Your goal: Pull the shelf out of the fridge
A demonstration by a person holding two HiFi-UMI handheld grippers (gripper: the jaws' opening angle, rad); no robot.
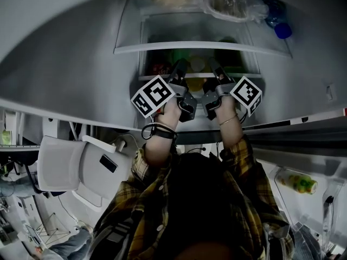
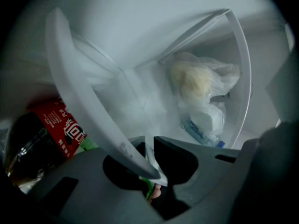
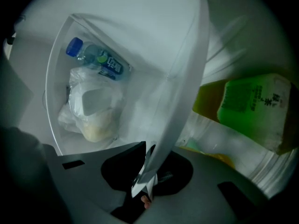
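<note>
The fridge shelf (image 1: 162, 48) is a clear pane with a white front rim. In the left gripper view that rim (image 2: 79, 83) runs slantwise into my left gripper (image 2: 148, 148), whose jaws are clamped on it. In the right gripper view the rim (image 3: 187, 78) runs down into my right gripper (image 3: 150, 158), also clamped on it. From the head view, the left gripper (image 1: 180, 69) and the right gripper (image 1: 216, 69) sit side by side at the shelf's front middle, and both point into the fridge.
At the back of the shelf lie a plastic bag of food (image 1: 227, 1) (image 2: 196, 78) (image 3: 91, 111) and a blue-capped water bottle (image 1: 282, 30) (image 3: 93, 57). A red-labelled cola bottle (image 2: 42, 134) and a green carton (image 3: 252, 106) stand below the shelf. The open door's bin holds a bottle (image 1: 295, 183).
</note>
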